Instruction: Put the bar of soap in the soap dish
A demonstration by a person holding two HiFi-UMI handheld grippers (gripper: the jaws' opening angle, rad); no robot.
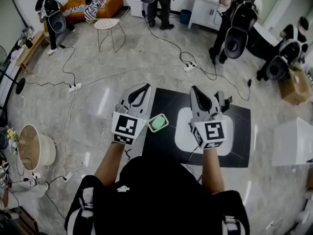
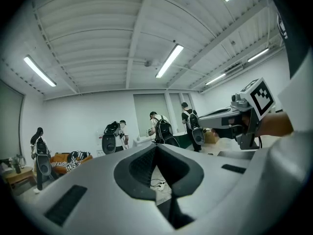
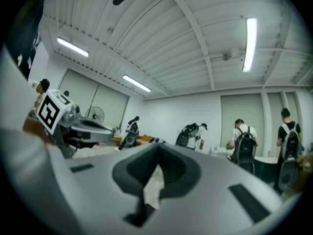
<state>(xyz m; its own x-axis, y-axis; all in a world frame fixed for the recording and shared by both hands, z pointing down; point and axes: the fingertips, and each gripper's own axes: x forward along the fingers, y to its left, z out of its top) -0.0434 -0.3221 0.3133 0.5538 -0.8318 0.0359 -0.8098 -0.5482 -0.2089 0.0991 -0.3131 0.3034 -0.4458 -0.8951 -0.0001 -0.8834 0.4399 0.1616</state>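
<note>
In the head view a small green rounded piece with a pale rim [image 1: 158, 123] lies at the left edge of a black mat [image 1: 242, 131]. Whether it is the soap, the dish or both I cannot tell. A large white rounded tray [image 1: 183, 136] lies on the mat, partly hidden by my right gripper [image 1: 198, 93]. My left gripper [image 1: 142, 89] is held up to the left of the green piece. Both grippers point level across the room, jaws shut and empty. Each gripper view shows its own closed tips, left [image 2: 157, 148] and right [image 3: 157, 148], and neither shows the mat.
Several people with backpack rigs stand around the room [image 1: 234, 18]. Cables and power strips [image 1: 74, 87] trail over the floor. A small round table [image 1: 107, 24], an orange sofa [image 1: 98, 6], a white box [image 1: 293, 141] and a round basket [image 1: 34, 148] surround the mat.
</note>
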